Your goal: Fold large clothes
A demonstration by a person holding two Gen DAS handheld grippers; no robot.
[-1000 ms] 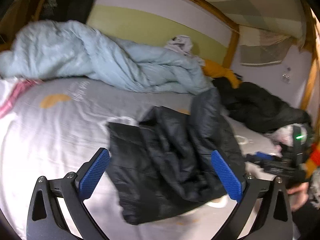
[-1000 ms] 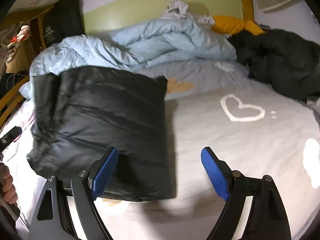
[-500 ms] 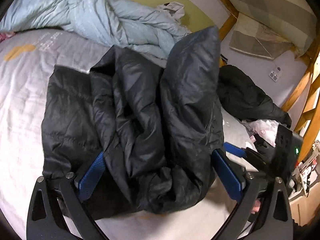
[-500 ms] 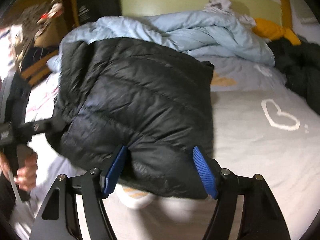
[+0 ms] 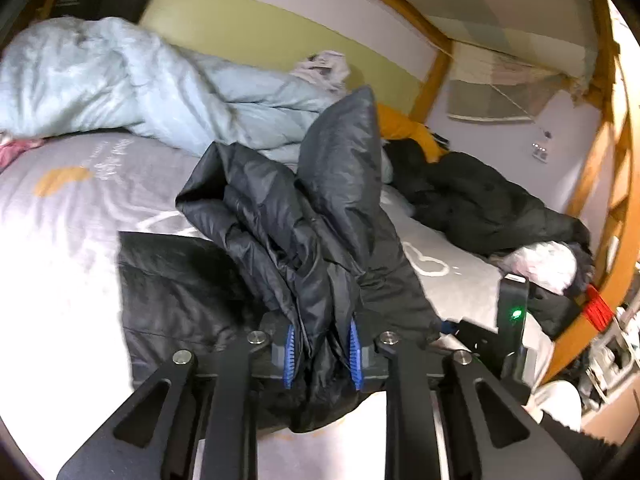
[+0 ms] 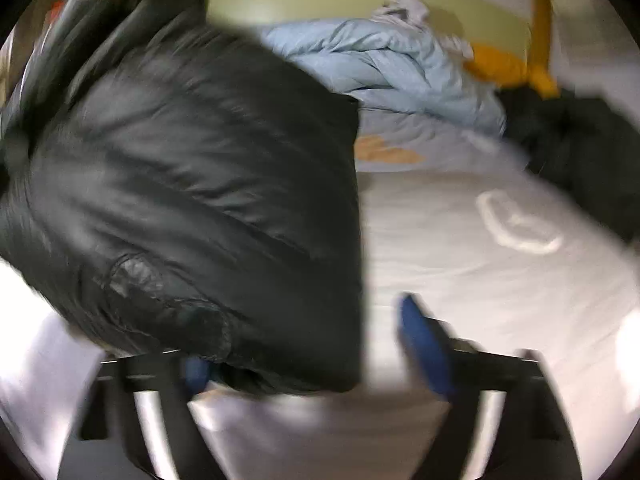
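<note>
Two tongs are working: your left tongs (image 5: 322,346) are closing, pinching the black puffer jacket (image 5: 320,208) on the bed (image 5: 72,216); your right tongs (image 6: 312,352) are closing around its blurred edge, contact unclear.

My left gripper (image 5: 322,346) is closing its blue pads (image 5: 289,345) on a bunched fold of the black puffer jacket (image 5: 320,216), lying on the grey bedsheet (image 5: 72,216).
</note>
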